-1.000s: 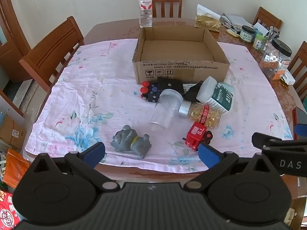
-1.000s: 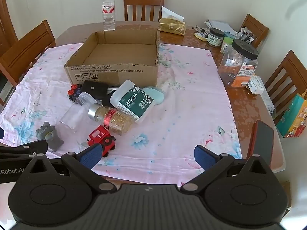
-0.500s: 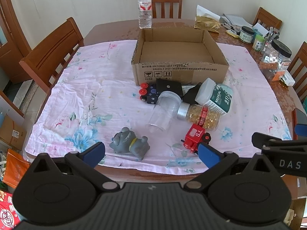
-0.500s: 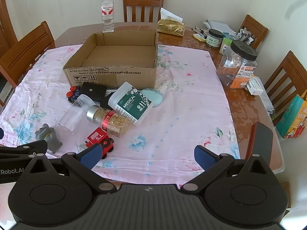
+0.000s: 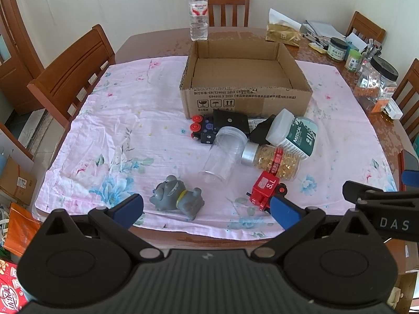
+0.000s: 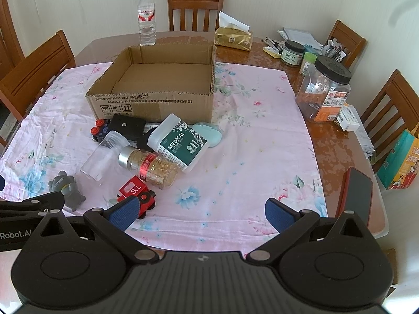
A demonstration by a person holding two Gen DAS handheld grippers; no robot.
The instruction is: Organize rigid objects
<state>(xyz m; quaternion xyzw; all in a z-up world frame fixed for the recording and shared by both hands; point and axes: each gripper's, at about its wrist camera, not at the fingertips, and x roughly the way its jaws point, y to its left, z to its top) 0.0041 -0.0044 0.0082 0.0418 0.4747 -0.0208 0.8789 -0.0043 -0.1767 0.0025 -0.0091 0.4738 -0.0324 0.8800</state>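
Both grippers' jaws wide — left gripper, right gripper, cardboard box seemingly bare.

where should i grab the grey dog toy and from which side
Take the grey dog toy across its narrow middle, by the yellow collar, coming down from above with the open left tool. It lies on its side, apart from the other items, flanks exposed.

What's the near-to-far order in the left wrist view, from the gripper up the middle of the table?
left gripper → grey toy figure → clear plastic jar → black case → cardboard box → water bottle
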